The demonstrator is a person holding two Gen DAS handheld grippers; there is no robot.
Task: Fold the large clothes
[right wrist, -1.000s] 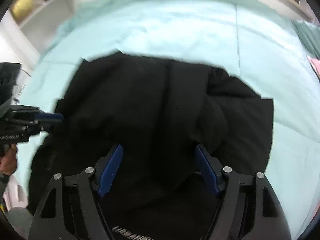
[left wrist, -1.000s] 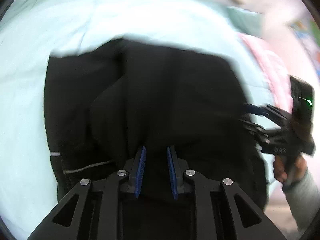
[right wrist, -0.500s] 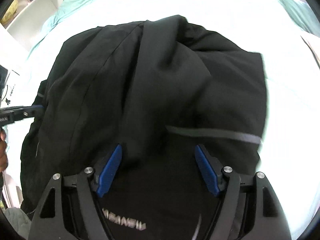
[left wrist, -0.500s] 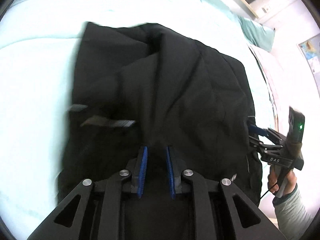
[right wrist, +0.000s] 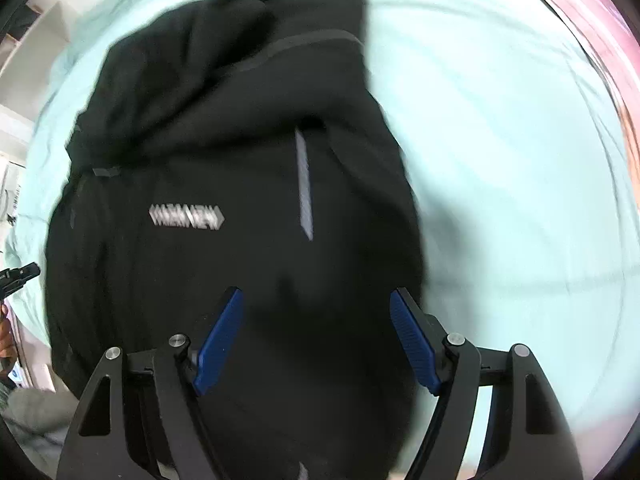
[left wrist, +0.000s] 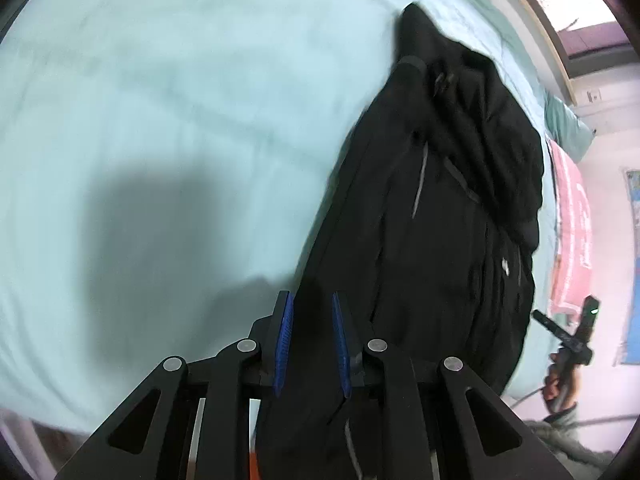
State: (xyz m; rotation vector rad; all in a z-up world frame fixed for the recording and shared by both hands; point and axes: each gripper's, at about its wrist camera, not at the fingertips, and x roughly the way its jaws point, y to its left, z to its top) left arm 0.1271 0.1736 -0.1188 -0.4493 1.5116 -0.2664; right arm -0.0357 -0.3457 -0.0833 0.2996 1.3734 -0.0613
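Note:
A large black jacket (left wrist: 440, 200) lies on a pale green bed sheet (left wrist: 160, 100). My left gripper (left wrist: 310, 320) is shut on the jacket's left edge, with black cloth pinched between the blue pads. In the right wrist view the jacket (right wrist: 240, 160) shows a silver logo (right wrist: 186, 216) and a grey reflective strip (right wrist: 304, 184). My right gripper (right wrist: 316, 320) is open, its blue fingers spread wide over the jacket's near part, holding nothing. My right gripper also shows at the right edge of the left wrist view (left wrist: 572, 332).
A pink cloth (left wrist: 572, 232) and a green pillow (left wrist: 564, 124) lie at the bed's right side. White shelves (right wrist: 24, 60) stand at the left. The sheet (right wrist: 520, 160) is bare to the right of the jacket.
My left gripper has pulled the jacket's edge toward me and to the left, so bare sheet fills its left view. The jacket's logo side has come into the right wrist view.

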